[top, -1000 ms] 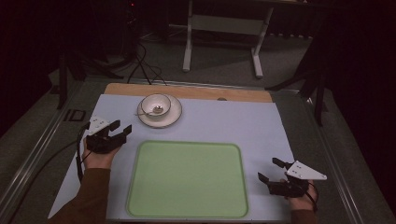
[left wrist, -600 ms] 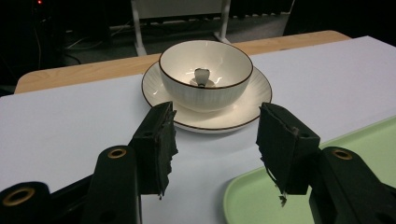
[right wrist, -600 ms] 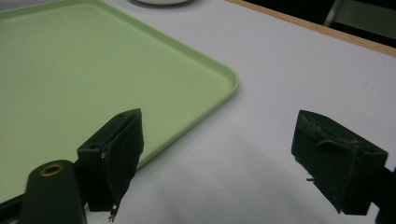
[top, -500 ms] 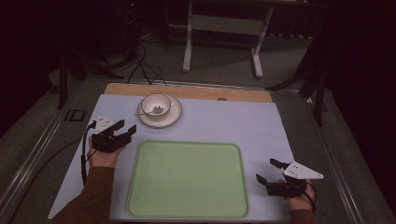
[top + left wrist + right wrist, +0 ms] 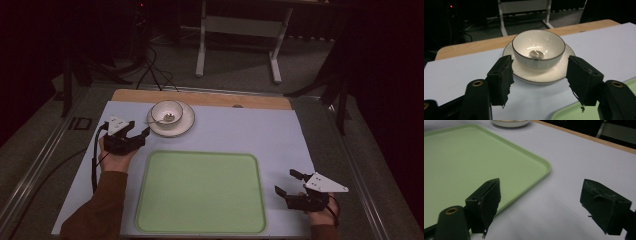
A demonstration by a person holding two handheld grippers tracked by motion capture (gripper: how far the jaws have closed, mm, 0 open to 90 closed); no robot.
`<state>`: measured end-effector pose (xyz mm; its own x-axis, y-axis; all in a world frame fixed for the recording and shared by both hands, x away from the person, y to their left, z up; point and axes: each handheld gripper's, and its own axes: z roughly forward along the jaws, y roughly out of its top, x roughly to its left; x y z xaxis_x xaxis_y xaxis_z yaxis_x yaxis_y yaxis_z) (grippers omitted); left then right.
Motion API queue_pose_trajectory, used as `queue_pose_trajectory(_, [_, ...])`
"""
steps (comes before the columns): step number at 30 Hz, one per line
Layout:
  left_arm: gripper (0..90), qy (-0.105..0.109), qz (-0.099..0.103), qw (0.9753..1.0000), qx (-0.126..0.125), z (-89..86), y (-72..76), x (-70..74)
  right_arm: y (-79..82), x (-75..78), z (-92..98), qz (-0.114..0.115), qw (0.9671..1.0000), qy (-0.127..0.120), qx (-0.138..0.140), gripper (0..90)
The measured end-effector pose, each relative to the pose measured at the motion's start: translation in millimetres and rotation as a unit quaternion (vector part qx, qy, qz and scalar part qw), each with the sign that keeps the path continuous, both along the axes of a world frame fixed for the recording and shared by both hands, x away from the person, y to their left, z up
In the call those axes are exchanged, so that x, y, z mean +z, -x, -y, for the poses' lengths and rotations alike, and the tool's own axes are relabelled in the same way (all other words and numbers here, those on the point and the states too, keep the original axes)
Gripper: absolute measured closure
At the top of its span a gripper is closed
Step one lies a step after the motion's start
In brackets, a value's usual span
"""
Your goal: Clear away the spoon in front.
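Dark room; the tabletop (image 5: 240, 130) is covered by a matte pale-blue sheet with a bare wooden strip along its far edge. At the centre I see a smooth, light-green rectangular tray (image 5: 200, 192) with rounded corners. Beyond its far left corner sits a glossy white ribbed bowl (image 5: 538, 48), dark-rimmed, on a matching round saucer (image 5: 544, 75); a small metallic piece lies inside it. My left claw (image 5: 139, 139) is spread wide, just short of the saucer. My right claw (image 5: 289, 183) is also wide, empty, over the sheet right of the tray.
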<state>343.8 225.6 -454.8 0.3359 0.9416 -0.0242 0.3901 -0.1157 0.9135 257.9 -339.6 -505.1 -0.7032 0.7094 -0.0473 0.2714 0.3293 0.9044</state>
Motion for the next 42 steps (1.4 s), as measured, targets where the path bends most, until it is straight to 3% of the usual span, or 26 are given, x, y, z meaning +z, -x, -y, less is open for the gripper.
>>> queue_pose_trajectory(10, [34.2,-0.007,0.006,1.0,0.001,2.9,-11.4,6.5,0.6,1.0,0.7,0.005,1.0,-0.006,0.0,16.5])
queue_pose_trajectory(21, [34.6,0.0,0.008,0.9998,0.016,-0.1,-28.3,7.6,0.6,1.1,1.2,0.004,1.0,-0.006,-0.001,16.5])
queue_pose_trajectory(27, [34.7,0.0,-0.008,0.9997,0.024,-2.3,-39.7,-3.6,0.3,0.8,1.2,0.004,1.0,-0.006,-0.001,16.5])
queue_pose_trajectory(32, [37.5,0.002,-0.017,0.9998,0.011,1.9,-42.7,-11.0,0.4,0.9,1.3,0.003,1.0,-0.006,-0.002,16.5])
queue_pose_trajectory(37, [43.6,-0.022,-0.028,0.9994,-0.002,9.3,-41.4,-19.3,0.4,0.9,1.7,0.002,1.0,-0.006,-0.002,16.5])
queue_pose_trajectory(42, [45.0,-0.013,-0.047,0.9988,0.008,5.4,-48.8,-25.6,0.2,0.8,1.5,0.002,1.0,-0.005,-0.002,16.5])
